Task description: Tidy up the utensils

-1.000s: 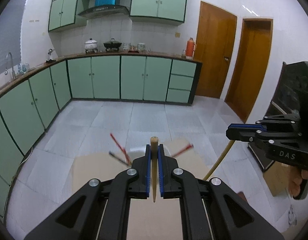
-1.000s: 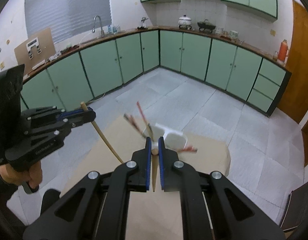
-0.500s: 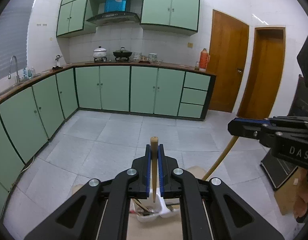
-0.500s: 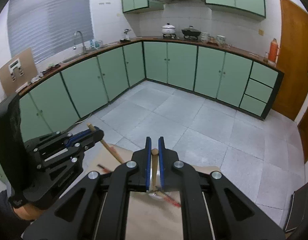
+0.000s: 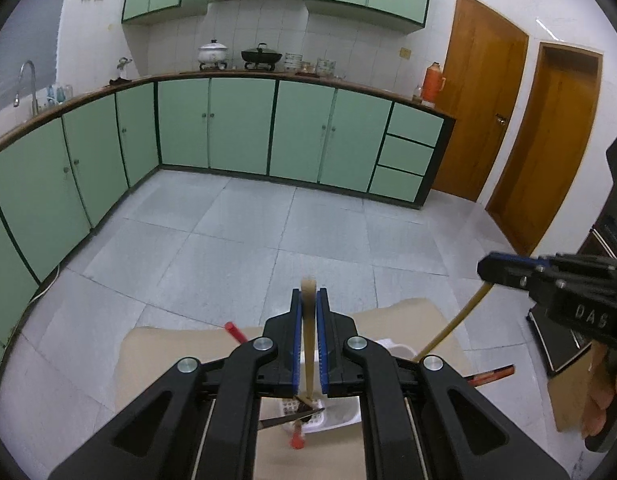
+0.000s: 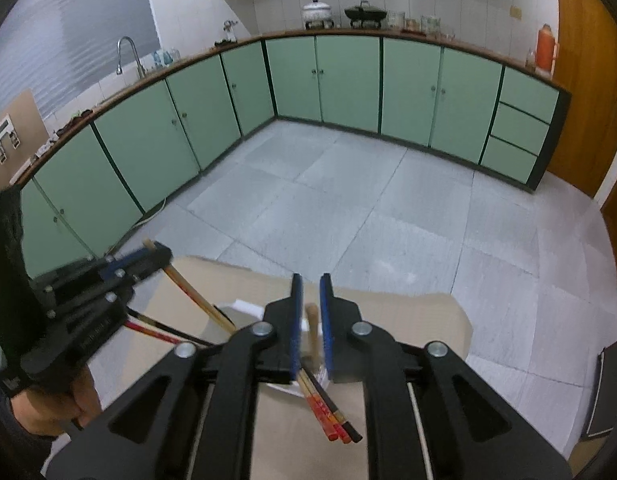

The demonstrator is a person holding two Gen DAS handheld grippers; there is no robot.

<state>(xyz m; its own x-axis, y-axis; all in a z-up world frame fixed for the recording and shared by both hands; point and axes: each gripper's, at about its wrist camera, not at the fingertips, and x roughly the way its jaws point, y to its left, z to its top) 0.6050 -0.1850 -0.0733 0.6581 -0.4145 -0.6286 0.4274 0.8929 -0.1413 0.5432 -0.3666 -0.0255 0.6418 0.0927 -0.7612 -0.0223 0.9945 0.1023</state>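
Note:
My left gripper [image 5: 308,304] is shut on a wooden chopstick [image 5: 308,344] whose lower end reaches into the white utensil holder [image 5: 340,416] below it. My right gripper [image 6: 309,296] has its jaws slightly apart, and a second wooden chopstick [image 6: 312,334] stands loose between them, over the holder [image 6: 244,307]. Red and dark chopsticks [image 6: 328,416] stick out of the holder. The left gripper also shows in the right wrist view [image 6: 152,256], and the right gripper shows in the left wrist view [image 5: 492,270].
The holder stands on a tan cardboard-covered table [image 5: 168,352]. Beyond the table is a grey tiled floor [image 5: 268,232], green cabinets [image 5: 236,128] and wooden doors [image 5: 480,112].
Both grippers tilted down and lowered their chopsticks toward the holder. The right jaws have parted a little and that chopstick now sits loose between them.

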